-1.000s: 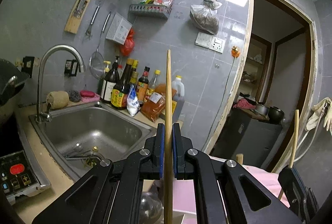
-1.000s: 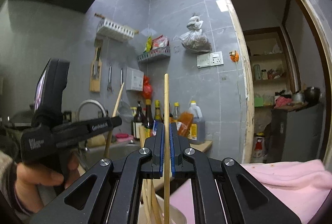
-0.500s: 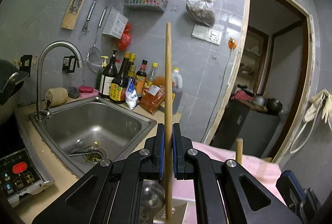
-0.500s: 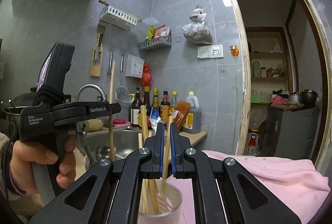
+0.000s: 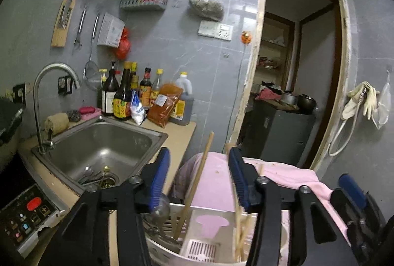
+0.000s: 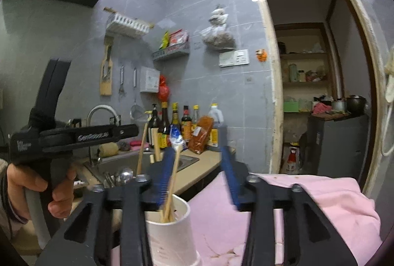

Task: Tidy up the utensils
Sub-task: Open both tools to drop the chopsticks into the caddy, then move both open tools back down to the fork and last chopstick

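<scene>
In the left wrist view my left gripper (image 5: 198, 154) is opening, its blue pads standing well apart. A wooden chopstick (image 5: 197, 182) leans loose between them, its lower end in a white slotted utensil holder (image 5: 202, 229). More chopsticks (image 5: 237, 226) stand at the holder's right. In the right wrist view my right gripper (image 6: 197, 155) is opening too. Its chopstick (image 6: 173, 179) leans free against the left pad, standing in a white paper cup (image 6: 170, 224). A hand holds the left gripper (image 6: 128, 130) at the left of that view.
A steel sink (image 5: 98, 143) with a curved tap (image 5: 46, 84) lies to the left, sauce bottles (image 5: 128, 96) behind it. A cooker control panel (image 5: 24, 216) is at the lower left. A pink cloth (image 6: 332, 199) covers the surface under the containers. An open doorway (image 5: 295, 69) is at the right.
Both grippers went from shut on upright chopsticks to open. The chopsticks dropped lower and now lean in the holder and the cup. Both views shifted a little.
</scene>
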Motion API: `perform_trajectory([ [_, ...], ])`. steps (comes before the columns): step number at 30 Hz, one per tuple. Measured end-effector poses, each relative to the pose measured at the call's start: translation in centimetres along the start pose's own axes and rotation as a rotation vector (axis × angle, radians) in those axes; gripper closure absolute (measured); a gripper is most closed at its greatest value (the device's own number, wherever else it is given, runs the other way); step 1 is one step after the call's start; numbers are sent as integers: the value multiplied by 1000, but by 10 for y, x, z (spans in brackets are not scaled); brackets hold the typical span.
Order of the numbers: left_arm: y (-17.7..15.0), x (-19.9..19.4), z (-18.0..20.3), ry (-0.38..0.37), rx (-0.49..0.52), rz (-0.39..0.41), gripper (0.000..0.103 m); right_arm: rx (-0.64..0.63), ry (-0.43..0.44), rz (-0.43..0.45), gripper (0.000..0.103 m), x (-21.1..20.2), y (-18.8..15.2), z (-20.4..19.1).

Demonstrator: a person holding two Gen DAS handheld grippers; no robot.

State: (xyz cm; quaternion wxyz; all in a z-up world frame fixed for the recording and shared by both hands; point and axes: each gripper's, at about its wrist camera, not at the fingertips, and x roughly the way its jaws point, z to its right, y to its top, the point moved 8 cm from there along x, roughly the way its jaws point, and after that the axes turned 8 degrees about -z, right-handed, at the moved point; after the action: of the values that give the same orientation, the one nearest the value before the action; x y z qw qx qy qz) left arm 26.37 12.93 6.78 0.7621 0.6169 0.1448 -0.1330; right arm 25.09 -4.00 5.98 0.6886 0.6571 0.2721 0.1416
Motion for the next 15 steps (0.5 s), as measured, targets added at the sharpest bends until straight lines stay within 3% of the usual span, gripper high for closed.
perform_trajectory([
  [3,4,-16,16,-24,14,27,41,31,-27,21,44,-26,10,15],
  [5,7,-27,30,-45,23,43,38,45,-39,34,26,-42,16,24],
  [10,12,-53,70,-153,5,72,21,77,-104,52,2,-92,34,55],
  [15,9,-70,120,-284,13,57,17,85,-190,66,0,-146,48,87],
])
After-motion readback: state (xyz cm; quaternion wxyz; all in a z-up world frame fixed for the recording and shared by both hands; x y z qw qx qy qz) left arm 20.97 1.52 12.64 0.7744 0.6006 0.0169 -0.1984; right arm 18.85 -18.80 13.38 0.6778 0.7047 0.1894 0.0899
